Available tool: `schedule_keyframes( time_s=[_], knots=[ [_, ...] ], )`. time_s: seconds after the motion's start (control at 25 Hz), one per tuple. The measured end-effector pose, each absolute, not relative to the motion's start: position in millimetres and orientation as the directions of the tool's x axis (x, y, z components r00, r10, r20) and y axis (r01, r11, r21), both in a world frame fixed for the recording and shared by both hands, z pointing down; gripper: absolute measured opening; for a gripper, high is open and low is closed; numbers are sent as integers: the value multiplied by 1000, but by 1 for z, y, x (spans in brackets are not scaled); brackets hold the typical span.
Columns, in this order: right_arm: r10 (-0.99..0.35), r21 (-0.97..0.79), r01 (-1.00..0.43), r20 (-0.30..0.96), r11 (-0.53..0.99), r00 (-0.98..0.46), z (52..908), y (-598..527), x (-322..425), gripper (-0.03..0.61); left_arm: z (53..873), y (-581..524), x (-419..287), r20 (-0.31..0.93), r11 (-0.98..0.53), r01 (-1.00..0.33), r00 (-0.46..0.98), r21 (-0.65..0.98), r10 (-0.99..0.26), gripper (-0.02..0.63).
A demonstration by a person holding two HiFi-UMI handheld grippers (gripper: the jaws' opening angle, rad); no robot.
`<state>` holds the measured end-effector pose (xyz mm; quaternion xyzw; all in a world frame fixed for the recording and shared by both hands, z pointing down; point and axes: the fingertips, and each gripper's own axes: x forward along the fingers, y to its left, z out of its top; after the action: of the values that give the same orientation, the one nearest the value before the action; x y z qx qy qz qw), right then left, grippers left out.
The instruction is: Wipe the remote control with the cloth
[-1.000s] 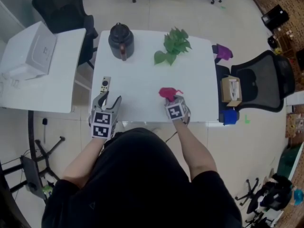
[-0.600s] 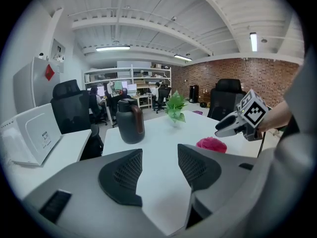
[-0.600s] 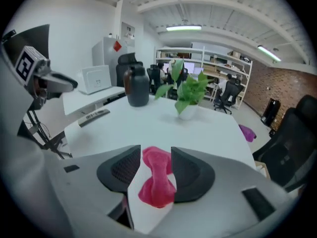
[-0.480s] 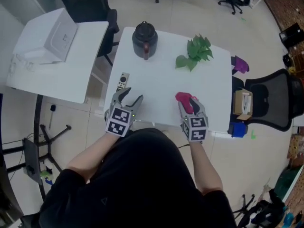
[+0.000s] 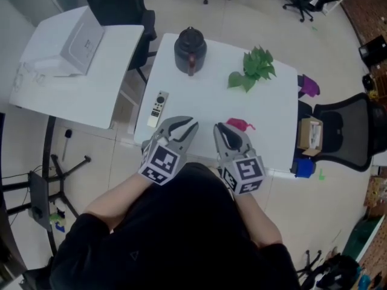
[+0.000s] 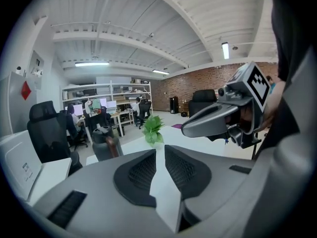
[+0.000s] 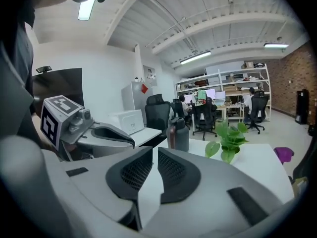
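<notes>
The slim white remote control (image 5: 158, 108) lies near the left edge of the white table (image 5: 199, 95). A small pink cloth (image 5: 239, 125) is bunched on the table near its front edge, with nothing touching it. Both grippers are lifted off the table, side by side in front of me. My left gripper (image 5: 193, 125) (image 6: 159, 150) and my right gripper (image 5: 219, 128) (image 7: 155, 151) have both just been closing. Only a thin slit is left between each pair of pads, and nothing is held in either. The gripper views show neither the remote nor the cloth.
A dark jug (image 5: 190, 47) and a green leafy plant (image 5: 254, 68) stand at the table's far side. A white side table with a white box (image 5: 78, 41) is on the left. On the right are a black chair (image 5: 347, 132) and a cardboard box (image 5: 311, 133).
Both grippers have risen off the table toward me and drawn closer together. The right one has left the pink cloth on the table. The left has moved away from the remote.
</notes>
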<state>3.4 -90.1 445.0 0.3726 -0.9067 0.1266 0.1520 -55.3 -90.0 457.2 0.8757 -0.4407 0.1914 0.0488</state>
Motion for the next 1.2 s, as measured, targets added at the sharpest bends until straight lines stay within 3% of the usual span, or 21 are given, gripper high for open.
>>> schedule_keyframes(
  time_s=[0.08,0.48,1.2],
  knots=[
    [-633,-114,-703,354,702,-688,439,-88,0,20,447,-86,-49,347,-628,-773,567,-88,-747,0],
    [-623,-106,-685,331,721,-708,431,-80,-2,9,420,-76,-28,284,-700,-690,645,-183,-710,0],
    [-618,-100,-679,335,727,-711,430,-76,3,8,424,-78,-26,296,-679,-724,626,-126,-722,0]
  ],
)
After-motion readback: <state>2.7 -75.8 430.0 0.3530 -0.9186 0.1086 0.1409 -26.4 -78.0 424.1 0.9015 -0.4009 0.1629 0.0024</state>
